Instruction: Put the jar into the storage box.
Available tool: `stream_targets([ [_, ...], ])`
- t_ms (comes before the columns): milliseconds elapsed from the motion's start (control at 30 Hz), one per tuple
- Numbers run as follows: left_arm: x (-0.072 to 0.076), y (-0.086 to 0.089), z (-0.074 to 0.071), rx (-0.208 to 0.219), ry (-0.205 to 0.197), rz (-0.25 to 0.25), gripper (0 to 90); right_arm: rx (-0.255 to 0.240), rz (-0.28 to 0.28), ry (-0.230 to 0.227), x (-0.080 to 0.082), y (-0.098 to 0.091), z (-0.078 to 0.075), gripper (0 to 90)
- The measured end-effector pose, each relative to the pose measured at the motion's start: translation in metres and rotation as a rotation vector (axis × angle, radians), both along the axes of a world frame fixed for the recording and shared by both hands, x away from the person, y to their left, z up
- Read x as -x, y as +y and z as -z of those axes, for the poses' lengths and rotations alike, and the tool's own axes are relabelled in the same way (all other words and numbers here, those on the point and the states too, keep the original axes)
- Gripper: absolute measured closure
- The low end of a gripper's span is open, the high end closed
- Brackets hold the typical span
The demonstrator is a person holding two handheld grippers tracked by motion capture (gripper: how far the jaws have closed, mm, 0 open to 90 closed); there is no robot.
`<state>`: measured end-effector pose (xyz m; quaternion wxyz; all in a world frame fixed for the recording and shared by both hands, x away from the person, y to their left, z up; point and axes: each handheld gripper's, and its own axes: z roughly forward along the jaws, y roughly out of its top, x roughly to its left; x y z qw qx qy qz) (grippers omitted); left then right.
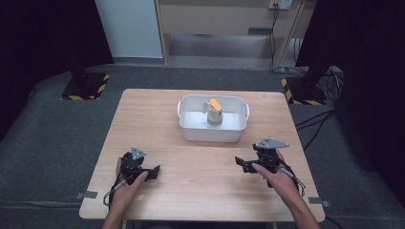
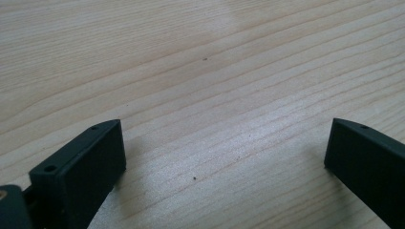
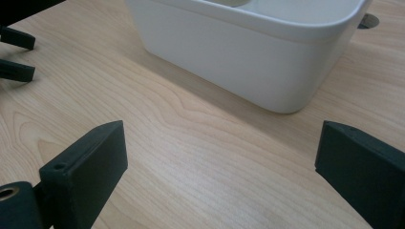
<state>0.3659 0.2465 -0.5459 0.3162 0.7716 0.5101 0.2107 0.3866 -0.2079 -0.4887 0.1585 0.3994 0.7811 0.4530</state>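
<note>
left gripper (image 1: 154, 172) near front-left tabletop (image 1: 200, 186) edge, jaws spread, empty; right gripper (image 1: 240, 163) front-right, jaws spread, empty; white tub (image 1: 212, 133) mid-back holds orange-capped bottle (image 1: 214, 112)

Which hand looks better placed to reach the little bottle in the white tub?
Probably the right gripper: its open jaws face the white tub holding the orange-capped bottle. The left gripper, also open, faces bare table.
</note>
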Motion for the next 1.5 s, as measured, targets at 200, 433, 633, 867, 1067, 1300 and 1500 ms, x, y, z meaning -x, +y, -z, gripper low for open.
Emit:
stream_targets([
  [200, 0.0, 0.0, 0.0, 0.0, 0.0, 0.0, 0.0, 0.002, 0.004, 0.011, 0.009, -0.004, 0.006, 3.7],
  [433, 0.0, 0.0, 0.0, 0.0, 0.0, 0.0, 0.0, 0.018, 0.007, 0.026, 0.014, -0.005, 0.012, 3.7],
  [633, 0.0, 0.0, 0.0, 0.0, 0.0, 0.0, 0.0, 0.029, 0.005, 0.03, 0.019, -0.006, 0.015, 3.6],
  [867, 0.0, 0.0, 0.0, 0.0, 0.0, 0.0, 0.0, 0.035, 0.001, 0.04, 0.023, -0.006, 0.021, 3.6],
  [1067, 0.0, 0.0, 0.0, 0.0, 0.0, 0.0, 0.0, 0.031, 0.002, 0.057, 0.03, -0.006, 0.028, 3.6],
  [1300, 0.0, 0.0, 0.0, 0.0, 0.0, 0.0, 0.0, 0.03, 0.008, 0.065, 0.035, -0.008, 0.033, 3.6],
  [1500, 0.0, 0.0, 0.0, 0.0, 0.0, 0.0, 0.0, 0.057, 0.006, 0.073, 0.037, -0.006, 0.037, 3.5],
])
